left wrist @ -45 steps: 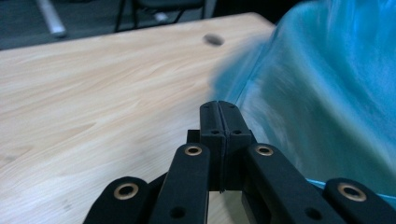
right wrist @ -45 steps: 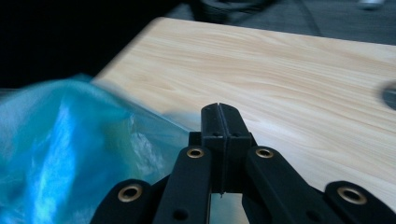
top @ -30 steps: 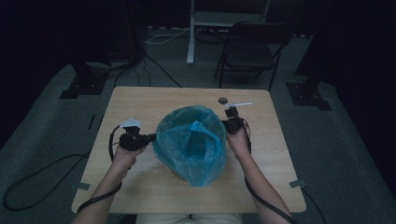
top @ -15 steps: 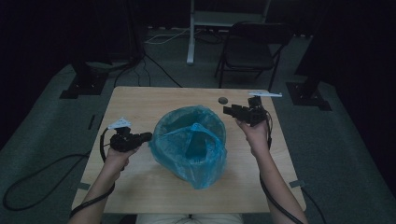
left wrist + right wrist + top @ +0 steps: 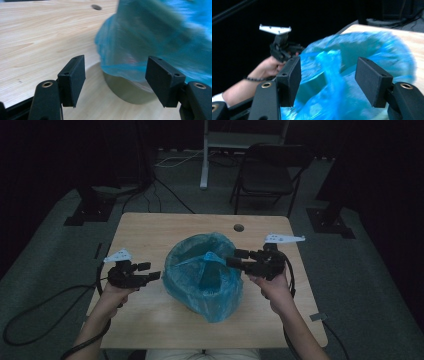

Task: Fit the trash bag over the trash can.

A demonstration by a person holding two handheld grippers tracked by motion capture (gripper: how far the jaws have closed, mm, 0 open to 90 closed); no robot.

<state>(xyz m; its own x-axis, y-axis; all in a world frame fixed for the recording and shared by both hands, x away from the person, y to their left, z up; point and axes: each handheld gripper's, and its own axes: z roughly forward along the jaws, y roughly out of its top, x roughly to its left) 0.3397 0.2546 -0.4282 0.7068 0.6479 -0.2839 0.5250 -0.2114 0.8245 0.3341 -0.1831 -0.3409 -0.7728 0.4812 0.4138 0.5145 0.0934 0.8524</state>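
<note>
A blue plastic bag (image 5: 202,277) lines a round grey bin (image 5: 127,92) in the middle of the wooden table (image 5: 145,230); its rim is loose and crumpled. My left gripper (image 5: 150,271) hovers just left of the bag, apart from it. Its jaws have just been opening and nothing is between them; the left gripper view shows the left gripper (image 5: 115,77) facing the bag (image 5: 155,37). My right gripper (image 5: 235,257) hangs over the bag's right rim. Its jaws have also just been opening, with nothing pinched, and the bag (image 5: 352,57) lies beyond the right gripper (image 5: 328,77).
A small round hole (image 5: 238,227) sits near the table's far edge. A folding chair (image 5: 267,175) and a white stand (image 5: 205,155) are behind the table. Cables (image 5: 35,310) trail on the floor at the left.
Both grippers were at the bag's rim and have let it go. The left one drew back to the left; the right one lifted away. Both jaws opened.
</note>
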